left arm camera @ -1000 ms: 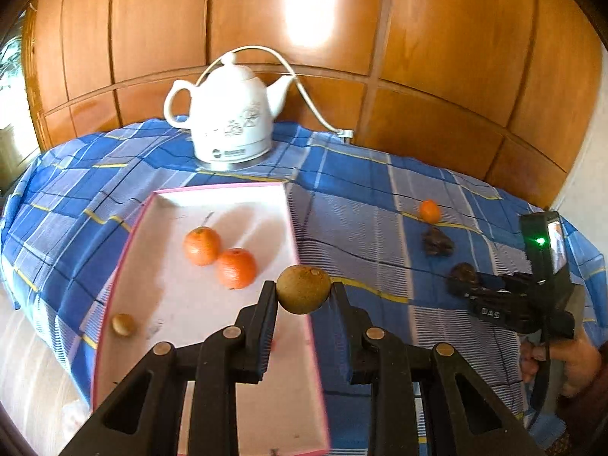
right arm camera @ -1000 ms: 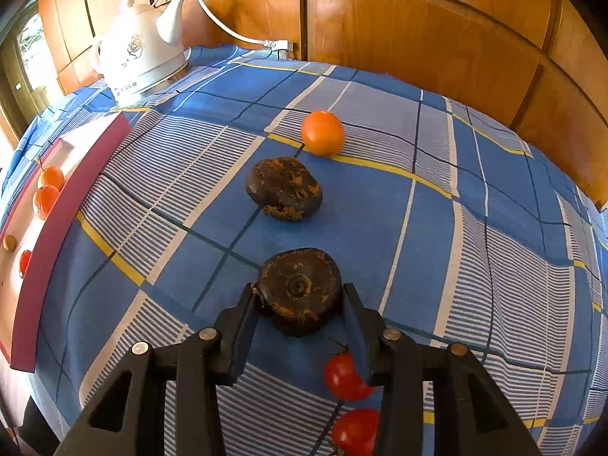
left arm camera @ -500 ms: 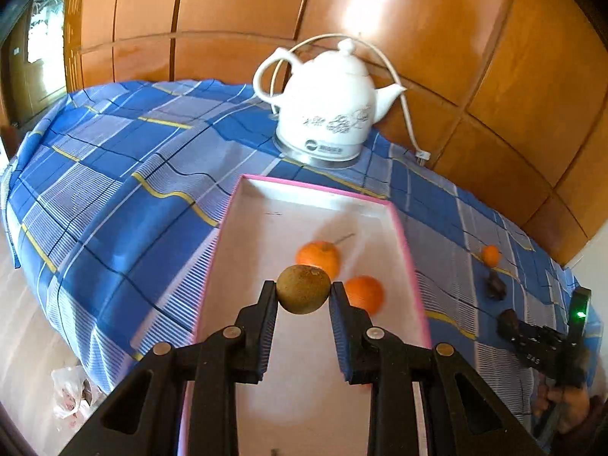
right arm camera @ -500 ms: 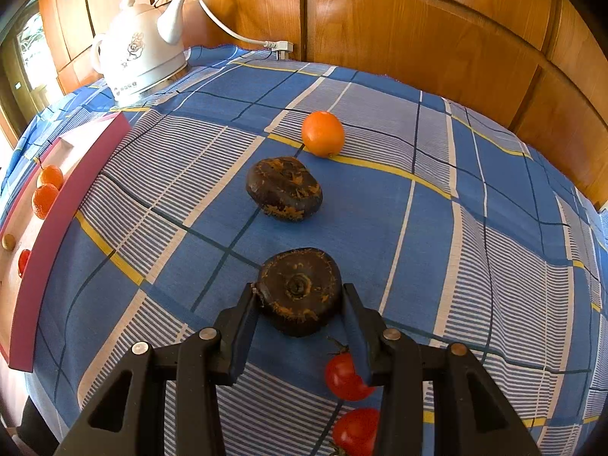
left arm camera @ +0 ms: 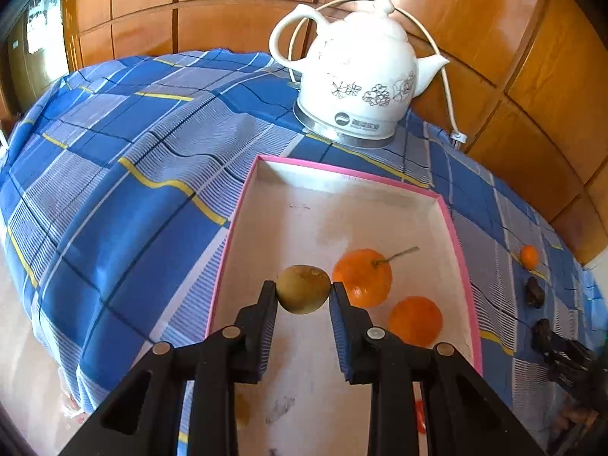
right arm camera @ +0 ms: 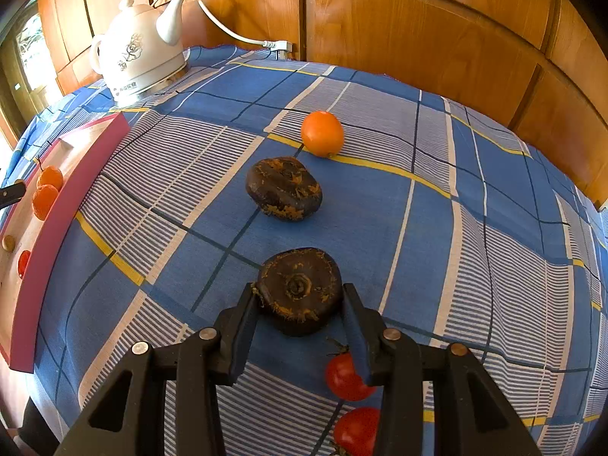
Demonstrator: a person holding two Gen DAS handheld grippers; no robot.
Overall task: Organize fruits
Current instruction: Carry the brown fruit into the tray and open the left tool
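My left gripper (left arm camera: 303,293) is shut on a brown-green kiwi (left arm camera: 303,288) and holds it above the white tray with a pink rim (left arm camera: 460,250). Two oranges (left arm camera: 363,277) (left arm camera: 415,320) lie in the tray just right of the kiwi. My right gripper (right arm camera: 298,297) is shut on a dark brown flat fruit (right arm camera: 299,289) that rests on the blue checked cloth (right arm camera: 475,228), with a pad touching each side. A second dark fruit (right arm camera: 284,188) and a loose orange (right arm camera: 322,133) lie farther back. Two tomatoes (right arm camera: 347,377) (right arm camera: 357,431) sit under the right finger.
A white electric kettle (left arm camera: 357,76) with its cord stands behind the tray, against the wooden wall panels. In the right wrist view the tray (right arm camera: 57,224) lies at the left edge, with a small brown fruit (right arm camera: 8,242) and a red one (right arm camera: 23,262) inside.
My left gripper has carried the kiwi from the tray's right rim to over the tray's left side and sunk a little. The right gripper and its dark fruit have not moved.
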